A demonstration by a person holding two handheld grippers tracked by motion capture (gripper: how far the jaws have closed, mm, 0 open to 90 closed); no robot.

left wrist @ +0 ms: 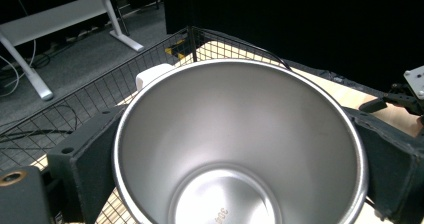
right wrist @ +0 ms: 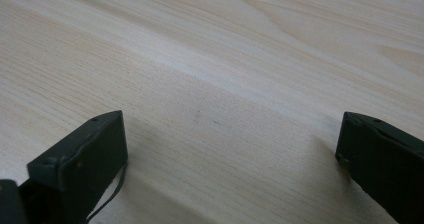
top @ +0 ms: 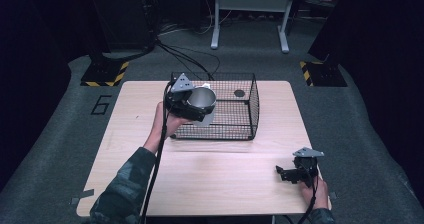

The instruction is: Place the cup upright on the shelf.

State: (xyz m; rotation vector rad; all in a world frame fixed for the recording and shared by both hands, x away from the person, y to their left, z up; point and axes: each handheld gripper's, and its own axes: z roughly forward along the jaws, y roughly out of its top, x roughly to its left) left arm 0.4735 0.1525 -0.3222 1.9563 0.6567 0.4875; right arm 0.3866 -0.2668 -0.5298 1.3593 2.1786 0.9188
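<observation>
Two grippers over a pale wooden table (top: 200,179): left gripper (top: 192,104) clasps a steel cup (top: 202,98), right gripper (top: 296,173) spread.

Wire basket (top: 235,115) at table's (top: 210,179) far middle, cup (top: 201,98) over its left edge

The person wears a camouflage-patterned sleeve (top: 127,176) on each forearm. Both the left gripper (top: 192,101) and the right gripper (top: 295,173) are black, each with 2 blocky jaws, a grey three-cornered plate on top and a trailing black cable (top: 155,169).
</observation>
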